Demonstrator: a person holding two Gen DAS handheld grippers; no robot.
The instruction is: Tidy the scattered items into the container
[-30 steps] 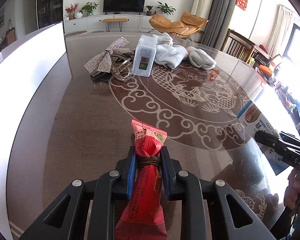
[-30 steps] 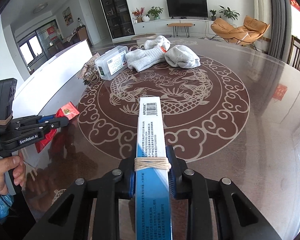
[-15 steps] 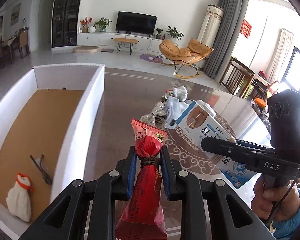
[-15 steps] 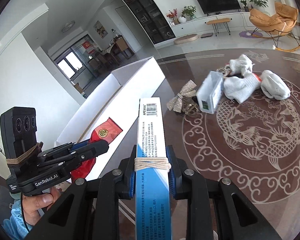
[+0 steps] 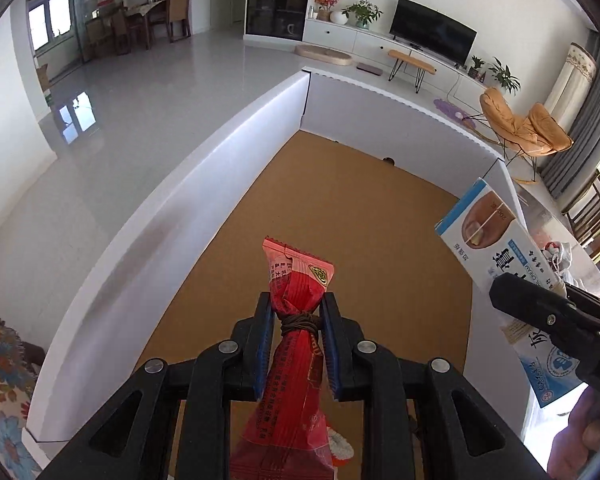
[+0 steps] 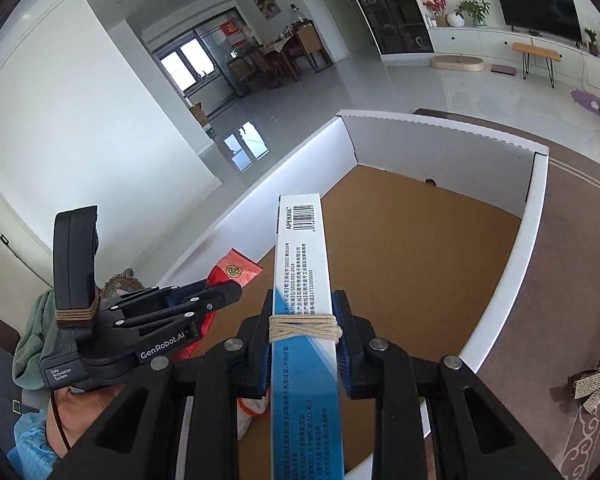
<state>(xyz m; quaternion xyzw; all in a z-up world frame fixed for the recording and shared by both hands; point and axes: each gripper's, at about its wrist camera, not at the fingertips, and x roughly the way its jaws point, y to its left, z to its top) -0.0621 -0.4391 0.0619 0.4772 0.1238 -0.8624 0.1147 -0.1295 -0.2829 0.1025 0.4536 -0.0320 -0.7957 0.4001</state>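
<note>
Currently our left gripper (image 5: pixel 296 316) clamps the red snack packet (image 5: pixel 296 344) above the white box (image 5: pixel 220 168). Our right gripper (image 6: pixel 302 324) pinches the blue carton (image 6: pixel 302 280) over it too

Both wrist views looking steeply down from close above the white box (image 5: pixel 228 160) (image 6: pixel 532 216), facing its far wall. Shared: its brown floor, far corner, and the television wall beyond.
</note>
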